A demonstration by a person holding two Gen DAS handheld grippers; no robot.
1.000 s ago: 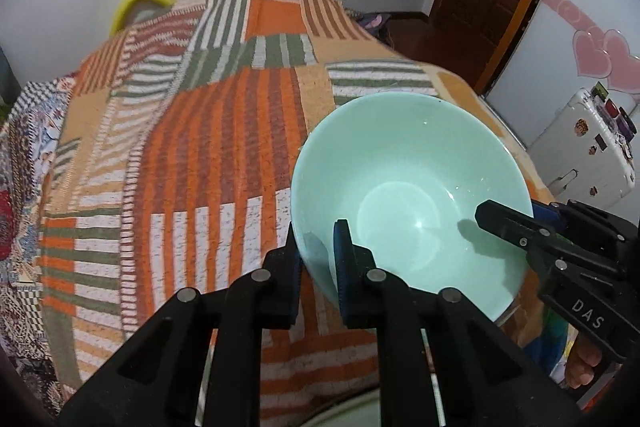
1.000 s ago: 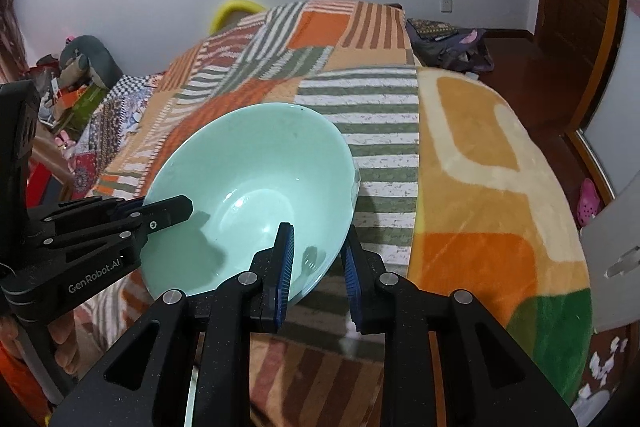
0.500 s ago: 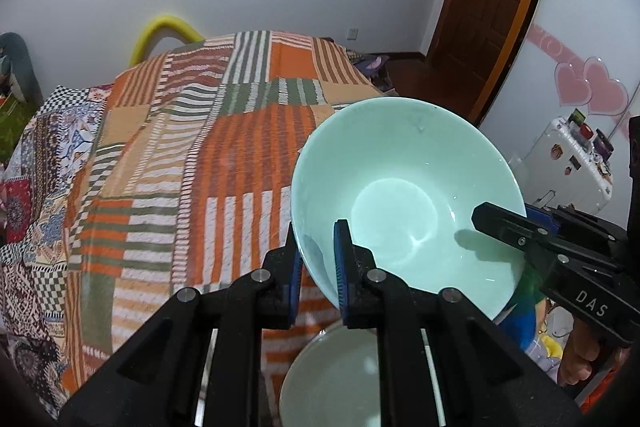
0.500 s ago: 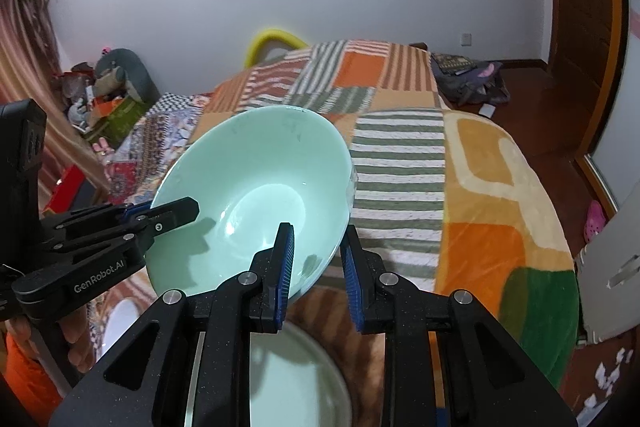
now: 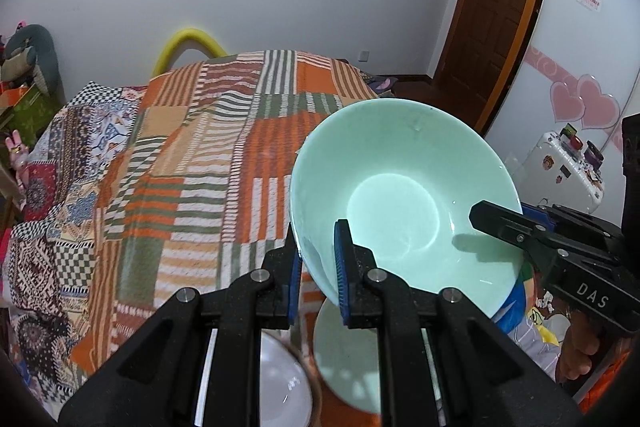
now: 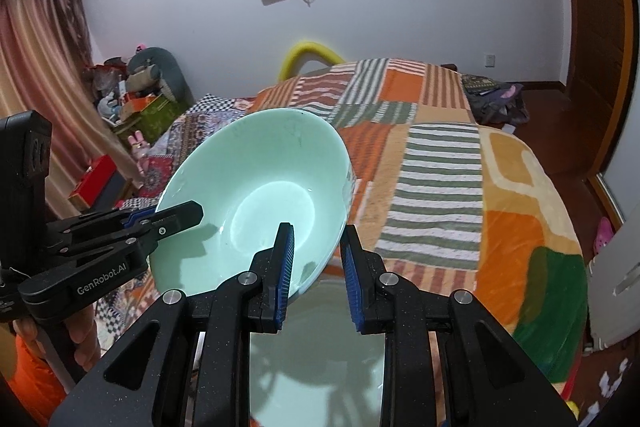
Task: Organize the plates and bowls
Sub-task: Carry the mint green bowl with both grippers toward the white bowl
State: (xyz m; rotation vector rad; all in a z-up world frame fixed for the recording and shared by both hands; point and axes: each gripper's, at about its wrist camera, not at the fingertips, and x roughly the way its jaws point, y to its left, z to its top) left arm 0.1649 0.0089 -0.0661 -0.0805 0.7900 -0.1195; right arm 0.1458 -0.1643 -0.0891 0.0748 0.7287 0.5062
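Left wrist view: the left gripper (image 5: 316, 275) clamped the near-left rim of a mint bowl (image 5: 400, 203), held tilted in the air above a pale plate (image 5: 344, 355), with the bed (image 5: 192, 163) beyond. Right wrist view: the right gripper (image 6: 318, 267) pinched the same bowl's (image 6: 256, 199) right rim, the left gripper (image 6: 176, 217) gripping the opposite rim.
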